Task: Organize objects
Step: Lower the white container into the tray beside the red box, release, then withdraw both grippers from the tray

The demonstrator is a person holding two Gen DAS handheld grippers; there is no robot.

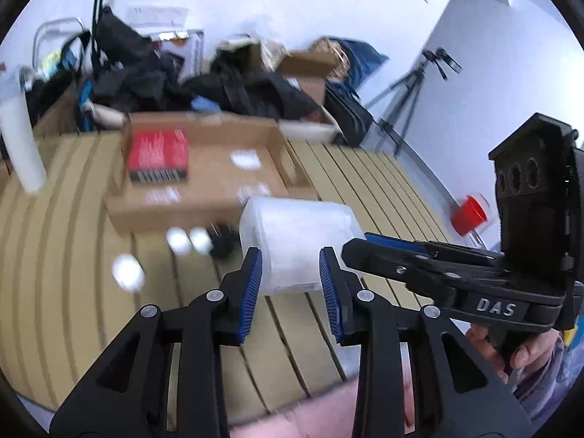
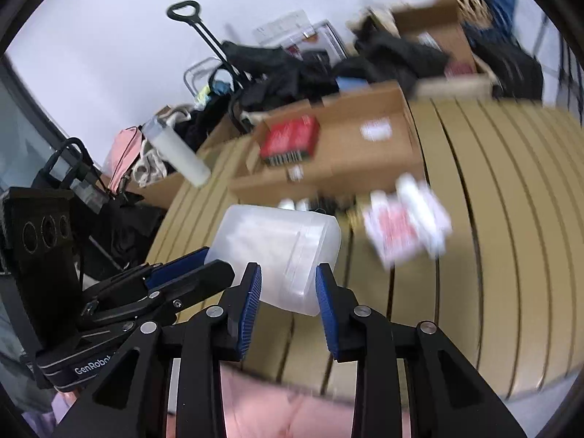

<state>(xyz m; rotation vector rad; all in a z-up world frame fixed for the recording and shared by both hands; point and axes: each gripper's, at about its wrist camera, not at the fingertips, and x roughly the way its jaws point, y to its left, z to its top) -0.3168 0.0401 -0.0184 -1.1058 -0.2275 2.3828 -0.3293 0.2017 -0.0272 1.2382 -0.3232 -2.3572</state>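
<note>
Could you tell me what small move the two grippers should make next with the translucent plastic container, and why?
Probably ease both closer: the plastic container sits between the open pads of the left gripper and the right gripper, and neither visibly clamps it. Blur leaves contact uncertain.

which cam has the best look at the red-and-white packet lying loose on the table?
Right wrist. The red-and-white packet lies in the open on the slatted table, right of the translucent container, though motion-blurred. The left wrist view does not show it at all: there the container and the right gripper fill that side.
</note>
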